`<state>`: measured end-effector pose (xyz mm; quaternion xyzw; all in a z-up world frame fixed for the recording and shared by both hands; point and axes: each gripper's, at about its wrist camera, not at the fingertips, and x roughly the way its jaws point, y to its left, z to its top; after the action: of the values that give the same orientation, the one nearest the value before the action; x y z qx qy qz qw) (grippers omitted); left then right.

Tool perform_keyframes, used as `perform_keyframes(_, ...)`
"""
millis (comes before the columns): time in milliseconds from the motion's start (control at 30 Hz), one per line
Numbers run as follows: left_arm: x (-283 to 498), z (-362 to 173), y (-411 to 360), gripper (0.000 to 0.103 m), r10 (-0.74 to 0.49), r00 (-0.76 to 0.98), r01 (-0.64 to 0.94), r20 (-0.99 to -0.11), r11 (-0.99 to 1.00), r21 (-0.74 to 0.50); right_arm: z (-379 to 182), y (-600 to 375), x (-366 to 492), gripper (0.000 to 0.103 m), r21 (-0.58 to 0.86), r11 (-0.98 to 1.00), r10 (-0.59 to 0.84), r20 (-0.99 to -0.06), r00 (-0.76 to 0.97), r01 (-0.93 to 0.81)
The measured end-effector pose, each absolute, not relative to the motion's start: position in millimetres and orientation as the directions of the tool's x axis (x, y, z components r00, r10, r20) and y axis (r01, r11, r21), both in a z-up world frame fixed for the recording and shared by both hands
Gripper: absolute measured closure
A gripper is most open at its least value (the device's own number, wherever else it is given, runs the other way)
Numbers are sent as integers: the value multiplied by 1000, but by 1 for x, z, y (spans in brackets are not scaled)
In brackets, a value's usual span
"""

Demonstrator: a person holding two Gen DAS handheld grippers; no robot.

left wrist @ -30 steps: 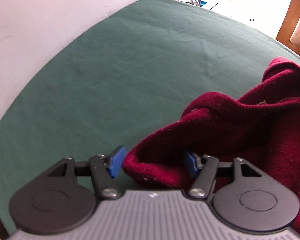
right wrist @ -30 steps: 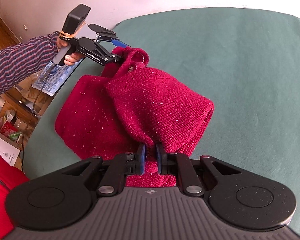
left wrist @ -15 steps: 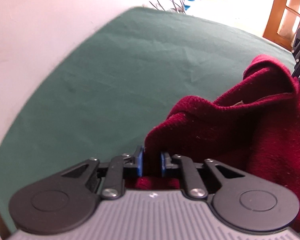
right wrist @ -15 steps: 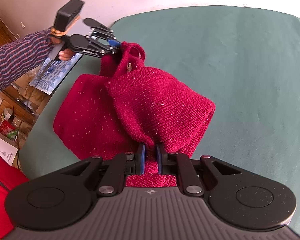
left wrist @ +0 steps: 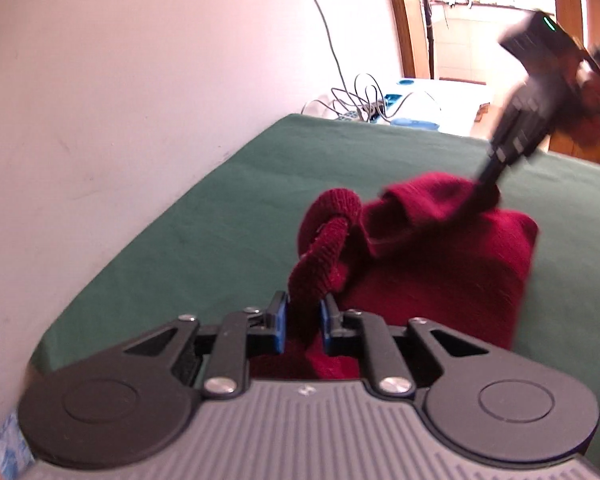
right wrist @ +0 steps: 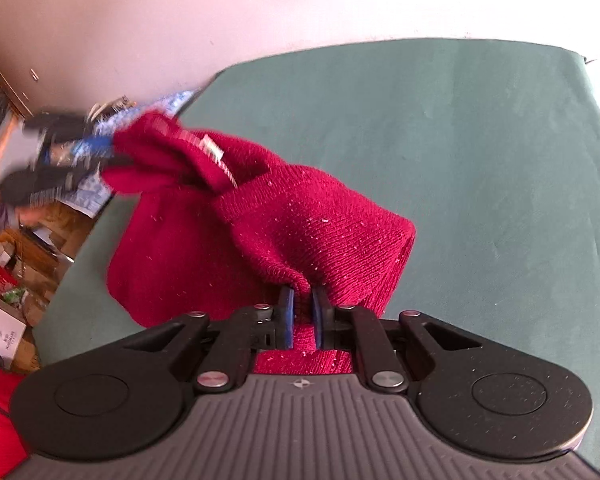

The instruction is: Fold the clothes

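Observation:
A dark red knitted sweater [right wrist: 284,232] hangs bunched between both grippers, over a table with a green cloth [right wrist: 480,152]. My left gripper [left wrist: 303,322] is shut on a ribbed edge of the sweater [left wrist: 432,264]. My right gripper [right wrist: 303,316] is shut on another fold of the knit. Seen from the left wrist, the right gripper [left wrist: 485,186] bites the cloth at the far top. The right wrist view shows the left gripper [right wrist: 108,154], blurred, at the sweater's far left end. A white label [right wrist: 216,152] shows near the collar.
A pale wall [left wrist: 140,100] borders the green cloth [left wrist: 240,216] on the left. Cables and white items [left wrist: 380,104] lie beyond the table's far end, with a wooden door frame [left wrist: 404,20] behind. Boxes and clutter [right wrist: 8,280] sit on the floor left of the table.
My left gripper closed on the sweater's ribbed edge, then lifted it clear of the cloth. The sweater now hangs raised between both grippers. The right gripper kept its grip throughout.

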<state>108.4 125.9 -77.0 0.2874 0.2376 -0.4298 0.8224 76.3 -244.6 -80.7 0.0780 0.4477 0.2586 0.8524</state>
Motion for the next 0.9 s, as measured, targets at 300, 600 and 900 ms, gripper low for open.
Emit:
perform_keyframes(300, 55, -96, 129, 102, -491, 568, 818, -661, 427, 386, -57, -259, 60, 94, 320, 821, 537, -715, 448, -473)
perform_keyframes(600, 100, -107, 104, 79, -415, 630, 770, -656, 441, 461, -93, -228, 67, 93, 212, 825, 469, -774, 425, -523)
perform_keyframes(900, 246, -100, 124, 52, -415, 580, 697, -701, 698, 163, -102, -226, 69, 93, 227, 810, 485, -778, 399, -541)
